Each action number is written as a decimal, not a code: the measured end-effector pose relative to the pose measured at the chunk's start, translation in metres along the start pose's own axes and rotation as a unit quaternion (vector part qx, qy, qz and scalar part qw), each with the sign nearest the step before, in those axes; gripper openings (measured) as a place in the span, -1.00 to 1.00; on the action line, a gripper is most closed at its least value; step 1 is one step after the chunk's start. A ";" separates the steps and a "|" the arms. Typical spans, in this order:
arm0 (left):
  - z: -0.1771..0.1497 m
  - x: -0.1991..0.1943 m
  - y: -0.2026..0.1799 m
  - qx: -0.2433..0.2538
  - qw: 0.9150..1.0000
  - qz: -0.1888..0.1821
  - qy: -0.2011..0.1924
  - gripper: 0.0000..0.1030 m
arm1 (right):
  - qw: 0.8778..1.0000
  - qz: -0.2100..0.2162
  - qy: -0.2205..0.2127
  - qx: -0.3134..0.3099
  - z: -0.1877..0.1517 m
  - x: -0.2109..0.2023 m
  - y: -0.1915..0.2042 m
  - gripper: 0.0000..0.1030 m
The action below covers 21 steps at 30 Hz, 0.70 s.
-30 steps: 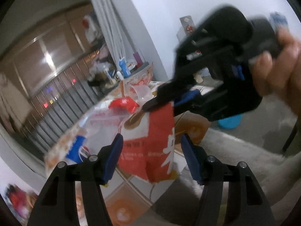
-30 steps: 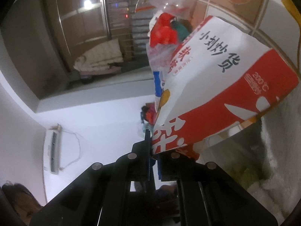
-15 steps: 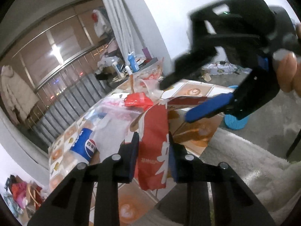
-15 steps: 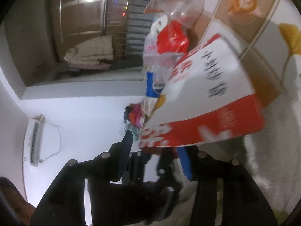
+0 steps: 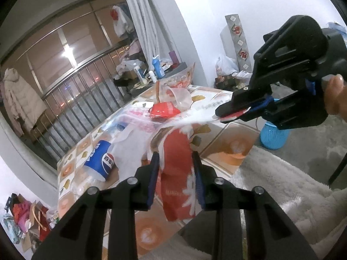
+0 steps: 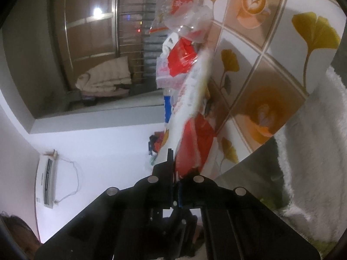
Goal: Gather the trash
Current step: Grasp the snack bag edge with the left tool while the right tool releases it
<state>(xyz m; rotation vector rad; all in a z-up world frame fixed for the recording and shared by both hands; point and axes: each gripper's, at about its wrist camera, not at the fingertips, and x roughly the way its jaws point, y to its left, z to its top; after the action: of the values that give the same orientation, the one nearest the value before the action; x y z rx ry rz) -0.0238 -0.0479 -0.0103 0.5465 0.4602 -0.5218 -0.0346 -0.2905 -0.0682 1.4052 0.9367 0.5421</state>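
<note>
A red and white paper bag (image 5: 177, 173) hangs over the edge of the tiled table (image 5: 229, 151). My left gripper (image 5: 175, 166) is shut on its red lower part. My right gripper (image 5: 234, 114) is shut on the bag's white top edge; it also shows in the right wrist view (image 6: 176, 169), shut on the bag (image 6: 190, 117). More trash lies behind: a Pepsi cup (image 5: 99, 160), a red wrapper (image 5: 162, 111), a clear plastic cup (image 5: 180, 96) and clear plastic bags (image 5: 134, 138).
A blue basket (image 5: 274, 136) stands on the floor to the right of the table. A white fluffy rug or cover (image 5: 282, 184) lies at the table's near edge. A railing (image 5: 82, 99) and cluttered shelf (image 5: 147, 73) are behind the table.
My left gripper closed from wide open onto the bag's red part. My right gripper let go briefly, then shut again on the bag's top edge and pulled it out to the right.
</note>
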 end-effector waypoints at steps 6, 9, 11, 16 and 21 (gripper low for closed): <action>0.002 0.000 0.001 -0.011 1.000 0.007 -0.005 -0.29 | 1.000 -0.007 0.004 -0.013 -0.005 0.013 0.014 -0.98; 0.002 -0.001 0.002 -0.015 1.000 0.013 -0.007 -0.29 | 0.999 -0.016 0.011 -0.026 -0.007 0.019 0.022 -0.98; 0.003 -0.005 0.004 -0.016 1.000 0.021 -0.013 -0.39 | 0.999 -0.018 0.020 -0.041 -0.008 0.025 0.030 -0.94; 0.007 -0.019 0.023 -0.049 0.998 0.043 -0.021 -0.75 | 0.993 -0.036 0.038 -0.107 -0.007 0.032 0.061 -0.39; -0.001 -0.035 0.064 -0.134 0.990 0.027 -0.015 -0.80 | 0.983 -0.052 0.033 -0.173 -0.004 0.030 0.088 0.25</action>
<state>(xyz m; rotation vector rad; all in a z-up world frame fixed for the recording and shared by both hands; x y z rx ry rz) -0.0145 0.0117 0.0314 0.2916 0.4771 -0.4073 -0.0036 -0.2527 0.0107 1.0257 0.9141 0.6418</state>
